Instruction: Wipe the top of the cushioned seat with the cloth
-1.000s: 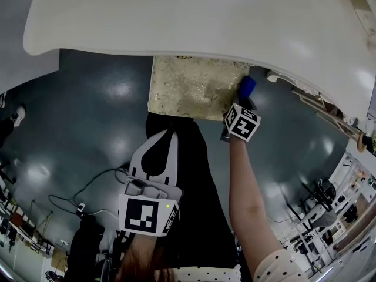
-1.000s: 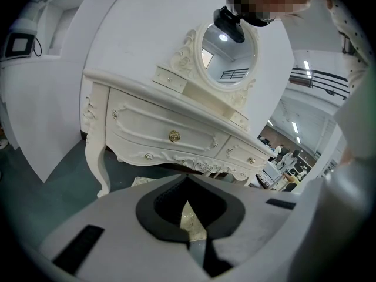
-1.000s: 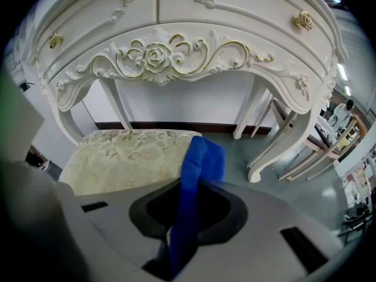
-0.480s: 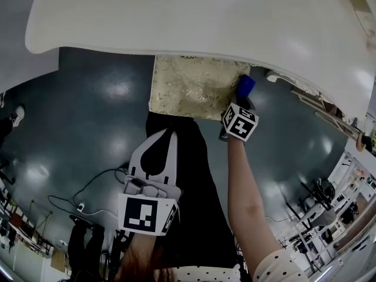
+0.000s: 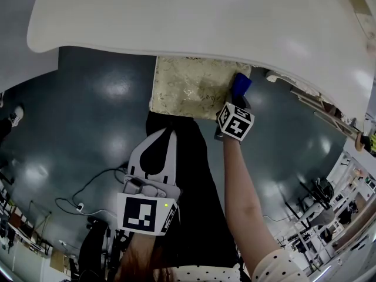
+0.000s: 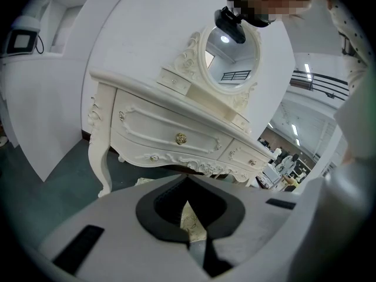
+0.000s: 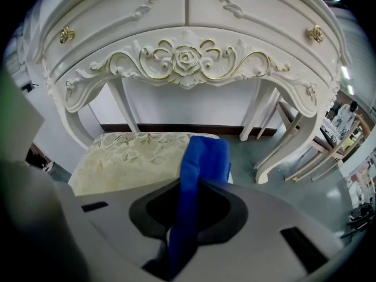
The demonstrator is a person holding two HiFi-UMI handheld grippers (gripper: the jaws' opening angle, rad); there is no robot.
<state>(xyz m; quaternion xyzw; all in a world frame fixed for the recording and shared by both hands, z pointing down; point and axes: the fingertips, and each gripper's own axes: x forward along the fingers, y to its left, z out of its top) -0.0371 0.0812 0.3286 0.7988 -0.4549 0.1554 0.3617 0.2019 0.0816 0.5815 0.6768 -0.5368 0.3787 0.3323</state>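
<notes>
One bright-blue cloth (image 5: 241,86), pinched by the right claw (image 7: 194,184), touches the floral seat (image 5: 191,90) at three o'clock; left claw (image 6: 187,178) pressed together.

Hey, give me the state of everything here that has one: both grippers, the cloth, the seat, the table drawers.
left gripper: shut, empty, short of the seat.
right gripper: shut on the blue cloth.
blue cloth: bunched, sticking out past the jaws over the seat's right edge.
cushioned seat: tucked partly under the dressing table.
drawers: closed.
</notes>
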